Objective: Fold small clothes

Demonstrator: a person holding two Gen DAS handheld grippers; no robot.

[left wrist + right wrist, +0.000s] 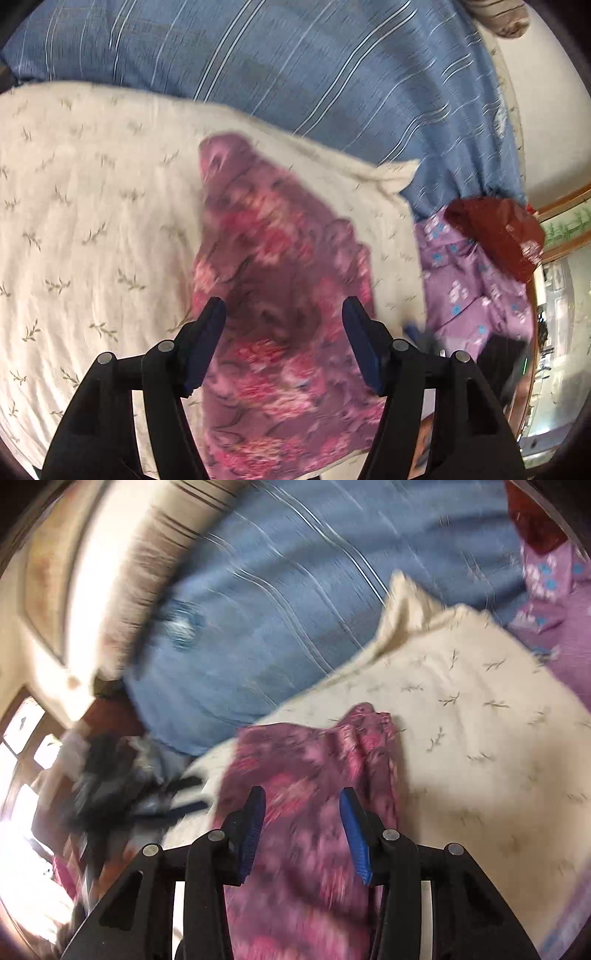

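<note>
A purple garment with pink flowers lies on a cream cloth with small leaf prints. My left gripper is open just above the garment, its blue pads on either side of the fabric. In the right wrist view the same garment lies bunched under my right gripper, which is open with nothing between its pads. Both views are blurred by motion.
A blue striped sheet covers the bed behind the cream cloth. A lilac garment with blue flowers and a dark red cloth lie to the right. Dark clothes are piled at the left in the right wrist view.
</note>
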